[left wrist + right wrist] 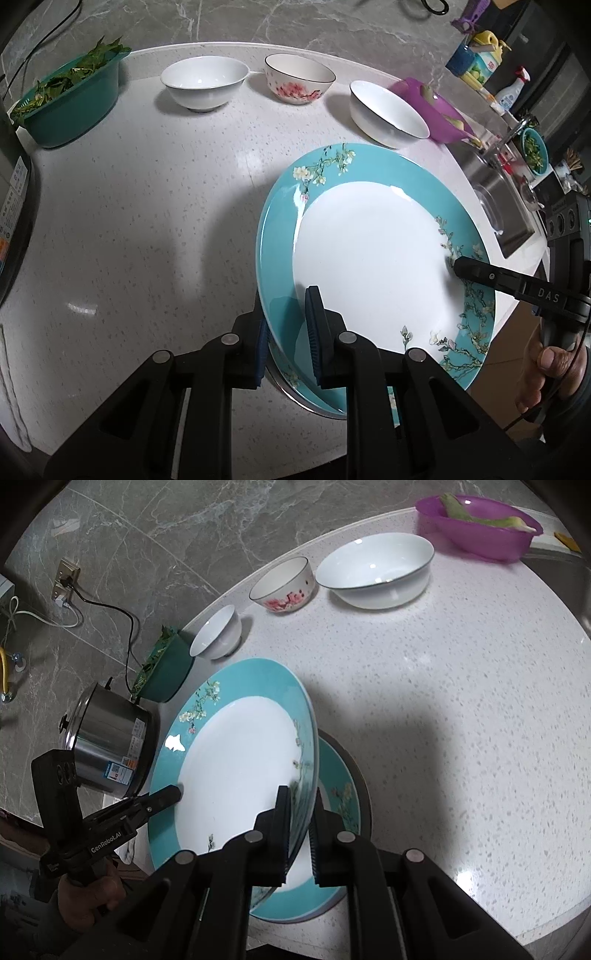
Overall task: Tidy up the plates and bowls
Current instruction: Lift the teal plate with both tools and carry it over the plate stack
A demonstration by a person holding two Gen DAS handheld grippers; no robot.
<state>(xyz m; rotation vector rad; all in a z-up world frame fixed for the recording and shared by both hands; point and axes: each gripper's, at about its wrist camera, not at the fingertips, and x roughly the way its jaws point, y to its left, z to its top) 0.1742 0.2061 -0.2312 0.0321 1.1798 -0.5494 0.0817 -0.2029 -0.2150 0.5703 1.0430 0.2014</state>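
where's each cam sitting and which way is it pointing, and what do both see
Left wrist view: sits on the left gripper, looking down along its jaws, shut on the teal plate; the right gripper and a hand show at right.
Right wrist view: sits on the right gripper, looking down along its jaws, shut on the plate's opposite rim; the left gripper and a hand show at lower left.
Shared: the held plate, a second teal plate beneath, three bowls, the counter.

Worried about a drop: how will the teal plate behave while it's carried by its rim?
The teal plate looks glazed and glossy, so probably slippery. The left gripper and right gripper pinch only opposite rims. It looks rigid ceramic, likely heavy and breakable.
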